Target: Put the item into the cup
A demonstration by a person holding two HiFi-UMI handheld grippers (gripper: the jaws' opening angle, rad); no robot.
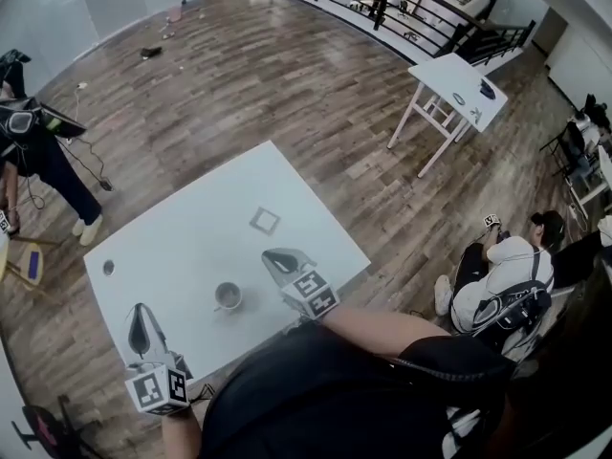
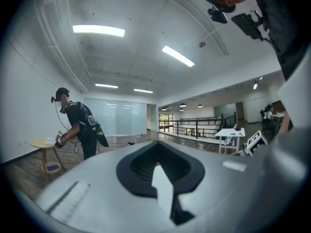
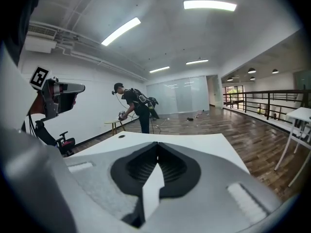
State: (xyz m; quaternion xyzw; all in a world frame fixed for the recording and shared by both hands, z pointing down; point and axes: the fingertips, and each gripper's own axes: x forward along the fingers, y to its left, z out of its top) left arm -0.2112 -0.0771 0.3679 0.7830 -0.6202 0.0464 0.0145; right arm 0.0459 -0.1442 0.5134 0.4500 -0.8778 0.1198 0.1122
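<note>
over the table [image 1: 191, 247], left gripper [image 1: 142, 310] and right gripper [image 1: 272, 255] jaws sit closed, empty.

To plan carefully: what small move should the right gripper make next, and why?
Probably open the right gripper and reach out to the square item. Its jaws are shut with nothing between them, and the item lies flat on the table, apart from the cup.

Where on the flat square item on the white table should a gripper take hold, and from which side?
Grip the square item by two opposite edges, coming straight down from above. It seems to lie flat and alone on the white table, beyond the cup, so a level approach would probably find no side to pinch.
</note>
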